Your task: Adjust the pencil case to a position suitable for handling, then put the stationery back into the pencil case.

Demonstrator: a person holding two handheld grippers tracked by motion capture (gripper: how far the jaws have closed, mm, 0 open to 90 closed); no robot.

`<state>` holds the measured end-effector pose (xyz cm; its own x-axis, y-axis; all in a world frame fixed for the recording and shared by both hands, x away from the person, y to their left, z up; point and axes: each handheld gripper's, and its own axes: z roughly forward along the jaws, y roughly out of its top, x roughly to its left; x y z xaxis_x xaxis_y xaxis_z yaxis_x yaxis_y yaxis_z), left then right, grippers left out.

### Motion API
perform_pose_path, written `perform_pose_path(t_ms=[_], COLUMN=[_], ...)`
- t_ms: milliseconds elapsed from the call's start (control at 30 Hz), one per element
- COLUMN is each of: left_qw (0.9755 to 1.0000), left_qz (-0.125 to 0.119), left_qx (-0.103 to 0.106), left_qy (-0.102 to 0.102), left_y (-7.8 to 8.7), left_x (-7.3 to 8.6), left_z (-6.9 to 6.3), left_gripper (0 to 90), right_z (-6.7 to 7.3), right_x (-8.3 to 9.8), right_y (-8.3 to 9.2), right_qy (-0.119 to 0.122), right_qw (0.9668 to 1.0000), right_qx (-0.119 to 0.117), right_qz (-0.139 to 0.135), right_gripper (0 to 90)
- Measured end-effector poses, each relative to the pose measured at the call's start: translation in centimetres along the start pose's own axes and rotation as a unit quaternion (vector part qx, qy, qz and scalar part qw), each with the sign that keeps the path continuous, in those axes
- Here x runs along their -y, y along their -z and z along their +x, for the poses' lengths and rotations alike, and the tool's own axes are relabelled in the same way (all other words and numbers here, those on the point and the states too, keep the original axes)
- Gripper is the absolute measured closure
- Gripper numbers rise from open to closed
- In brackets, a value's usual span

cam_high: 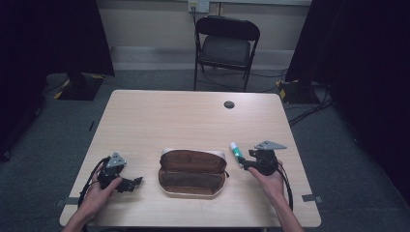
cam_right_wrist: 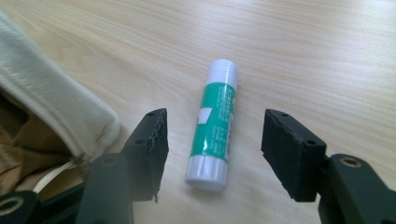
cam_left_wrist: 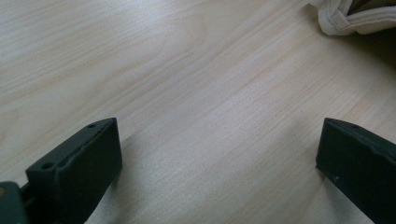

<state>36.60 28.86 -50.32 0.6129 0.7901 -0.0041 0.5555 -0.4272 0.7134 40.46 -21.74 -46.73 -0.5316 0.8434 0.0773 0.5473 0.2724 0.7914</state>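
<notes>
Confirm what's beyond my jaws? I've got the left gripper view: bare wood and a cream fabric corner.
Observer: That corner belongs to an open pencil case, brown inside, lying at the table's near middle.
Operator: Anything near the other gripper?
Observer: A green and white glue stick lies flat on the wood between the open jaws of the right gripper, untouched.
Operator: Is it in the case?
Observer: No, it lies on the table, just off the case's right end.

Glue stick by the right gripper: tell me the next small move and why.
Probably ease the right gripper a little forward and down, then close on the glue stick. Its jaws stand open on either side of the stick, which lies flat on the table, untouched, beside the open pencil case.
</notes>
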Motion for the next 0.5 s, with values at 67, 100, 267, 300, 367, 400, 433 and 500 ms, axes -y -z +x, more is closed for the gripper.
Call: perform_pose_path(t_ms=[67,100,267,300,367,400,433,500], left_qw=[1.0000,1.0000,1.0000,1.0000,1.0000,1.0000,1.0000,1.0000], left_qz=[0.000,0.000,0.000,0.000,0.000,0.000,0.000,0.000], left_qx=[0.000,-0.001,0.000,-0.001,-0.001,-0.001,0.000,0.000], left_qy=[0.000,-0.001,0.000,-0.001,-0.001,-0.001,0.000,0.000], left_y=[0.0,0.0,0.0,0.0,0.0,0.0,0.0,0.0], left_x=[0.0,0.0,0.0,0.0,0.0,0.0,0.0,0.0], left_z=[0.0,0.0,0.0,0.0,0.0,0.0,0.0,0.0], left_gripper=[0.0,0.0,0.0,0.0,0.0,0.0,0.0,0.0], right_z=[-0.2,-0.3,-0.3,-0.3,-0.2,-0.2,-0.2,-0.2], right_x=[-0.1,-0.2,0.0,0.1,0.1,0.1,0.2,0.3], right_y=[-0.6,-1.2,-1.9,-2.1,-2.4,-2.4,-2.5,-2.9], right_qy=[0.002,0.002,0.007,0.006,0.013,0.013,0.015,0.014], right_qw=[1.0000,1.0000,0.9999,0.9998,0.9997,0.9997,0.9996,0.9995], right_qx=[0.003,0.005,0.003,-0.001,0.001,0.001,0.001,0.004], right_qz=[0.002,0.000,0.013,0.018,0.022,0.022,0.024,0.029], right_gripper=[40.7,40.9,40.9,42.2,43.6,43.6,44.0,49.5])
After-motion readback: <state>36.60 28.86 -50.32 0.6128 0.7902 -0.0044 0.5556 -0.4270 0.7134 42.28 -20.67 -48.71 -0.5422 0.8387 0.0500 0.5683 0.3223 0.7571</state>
